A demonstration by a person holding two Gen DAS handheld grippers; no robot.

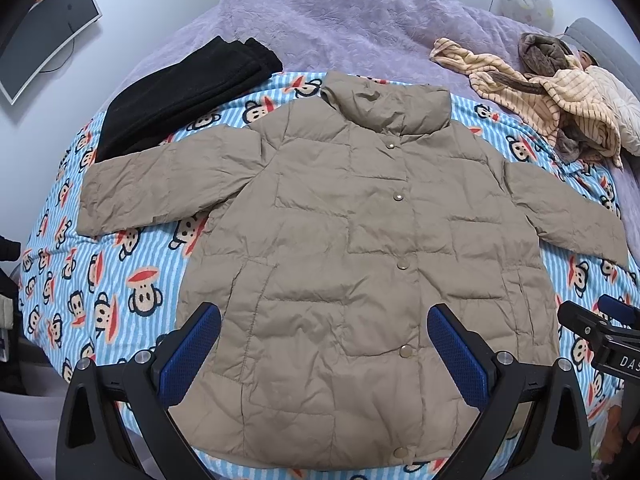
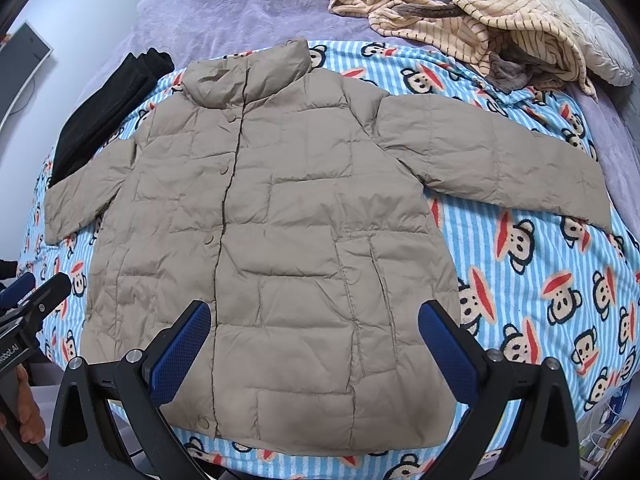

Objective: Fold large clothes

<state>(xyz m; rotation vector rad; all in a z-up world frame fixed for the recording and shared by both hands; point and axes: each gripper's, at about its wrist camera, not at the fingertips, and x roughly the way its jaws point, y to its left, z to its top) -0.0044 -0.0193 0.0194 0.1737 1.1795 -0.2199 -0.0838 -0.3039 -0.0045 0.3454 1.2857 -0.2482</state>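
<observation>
A beige quilted puffer jacket [image 1: 340,240] lies flat and buttoned on a blue striped monkey-print blanket [image 1: 80,300], collar away from me, both sleeves spread out sideways. It also shows in the right wrist view [image 2: 280,220]. My left gripper [image 1: 324,344] is open and empty, hovering above the jacket's lower hem. My right gripper [image 2: 314,344] is open and empty, also above the lower hem, a bit to the right; its tip shows at the left wrist view's right edge [image 1: 600,324]. The left gripper shows at the right wrist view's left edge [image 2: 32,300].
A folded black garment [image 1: 184,96] lies at the far left, beside the jacket's left sleeve. A pile of striped cream and brown clothes [image 1: 560,92] lies at the far right on the purple bedspread [image 1: 340,20]. A monitor [image 1: 44,32] stands left of the bed.
</observation>
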